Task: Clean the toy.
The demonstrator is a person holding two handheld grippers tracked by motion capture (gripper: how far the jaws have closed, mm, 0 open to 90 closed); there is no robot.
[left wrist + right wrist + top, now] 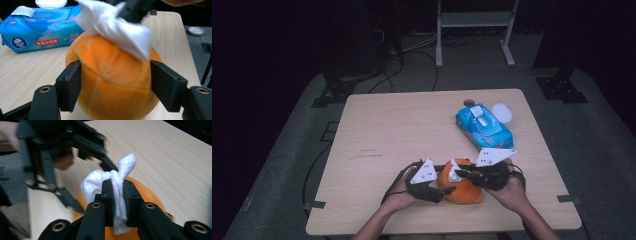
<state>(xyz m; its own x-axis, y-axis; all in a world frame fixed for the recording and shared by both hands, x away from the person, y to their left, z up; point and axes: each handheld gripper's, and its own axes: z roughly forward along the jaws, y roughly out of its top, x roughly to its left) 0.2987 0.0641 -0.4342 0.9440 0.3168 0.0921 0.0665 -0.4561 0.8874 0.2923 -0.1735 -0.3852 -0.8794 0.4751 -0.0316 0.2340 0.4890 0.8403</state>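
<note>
1. Your forearms enter the high view from below; the left tongs [447, 186] and right tongs [460, 172] meet at the orange plush ball [464, 192] near the counter's [387, 130] front edge, the blue wipes pack [484, 126] well behind.
2. Left gripper view: your jaws straddle the plush ball [112, 82], both pads touching its sides.
3. Right gripper view: your jaws are clamped on a white wipe [117, 192] lying over the ball.
</note>
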